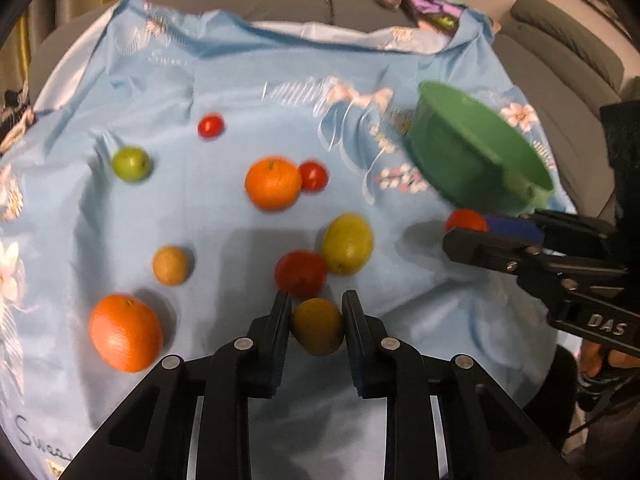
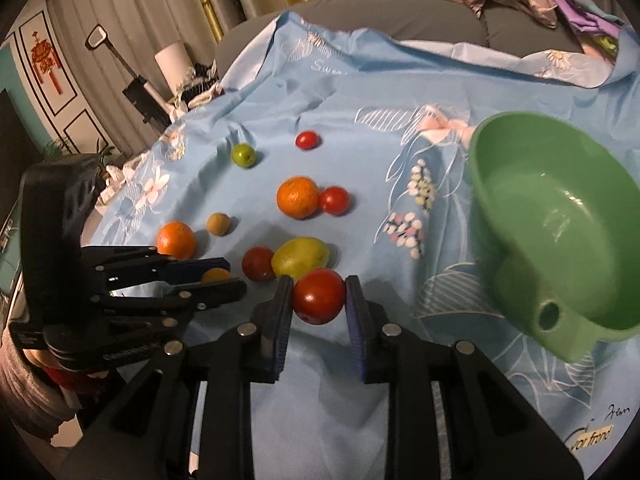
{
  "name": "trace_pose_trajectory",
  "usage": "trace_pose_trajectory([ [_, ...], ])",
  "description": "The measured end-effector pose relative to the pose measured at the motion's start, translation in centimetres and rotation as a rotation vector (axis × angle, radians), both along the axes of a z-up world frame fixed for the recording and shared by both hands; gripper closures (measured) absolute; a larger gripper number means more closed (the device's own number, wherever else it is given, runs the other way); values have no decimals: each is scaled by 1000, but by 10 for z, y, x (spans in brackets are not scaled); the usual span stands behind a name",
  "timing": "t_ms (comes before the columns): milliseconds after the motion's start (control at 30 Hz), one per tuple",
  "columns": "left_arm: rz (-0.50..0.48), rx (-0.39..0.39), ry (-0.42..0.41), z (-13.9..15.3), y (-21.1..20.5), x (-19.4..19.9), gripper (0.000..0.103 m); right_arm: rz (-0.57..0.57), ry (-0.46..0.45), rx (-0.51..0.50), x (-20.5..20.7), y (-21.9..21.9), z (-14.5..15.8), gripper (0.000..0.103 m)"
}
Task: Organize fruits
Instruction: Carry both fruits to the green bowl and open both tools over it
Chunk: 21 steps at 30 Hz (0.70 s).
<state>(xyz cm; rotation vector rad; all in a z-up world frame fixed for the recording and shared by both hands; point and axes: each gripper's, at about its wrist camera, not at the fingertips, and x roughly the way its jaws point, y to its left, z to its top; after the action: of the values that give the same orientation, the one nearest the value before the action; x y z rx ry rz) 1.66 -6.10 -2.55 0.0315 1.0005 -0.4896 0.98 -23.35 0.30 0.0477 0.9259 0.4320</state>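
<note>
The green bowl (image 2: 560, 216) is empty; left tongs (image 1: 316, 326) grip a yellow-brown fruit (image 1: 317, 326), right tongs (image 2: 319, 296) grip a red tomato (image 2: 319, 295), and nine fruits lie left of the bowl on the blue cloth (image 2: 360, 92).

My left wrist cam looks down over the blue cloth (image 1: 224, 80) from its near edge, close in, facing the far sofa (image 1: 280, 4). Right wrist cam sits further right, same heading. Both share the scattered fruit, green bowl (image 2: 560, 208) and each other's gripper.
</note>
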Motion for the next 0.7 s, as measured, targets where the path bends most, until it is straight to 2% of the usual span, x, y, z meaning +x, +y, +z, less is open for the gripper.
trace_pose_trajectory([
  [200, -58, -37, -88, 39, -25, 3, 77, -65, -83, 23, -8, -27, 25, 77],
  [400, -162, -59, -196, 69, -75, 16, 77, -181, -157, 31, -10, -71, 42, 77],
  [567, -257, -74, -229, 75, -118, 27, 77, -282, -166, 27, -10, -107, 40, 77],
  [700, -319, -61, -236, 70, -153, 36, 77, -337, -158, 22, -7, -127, 35, 77],
])
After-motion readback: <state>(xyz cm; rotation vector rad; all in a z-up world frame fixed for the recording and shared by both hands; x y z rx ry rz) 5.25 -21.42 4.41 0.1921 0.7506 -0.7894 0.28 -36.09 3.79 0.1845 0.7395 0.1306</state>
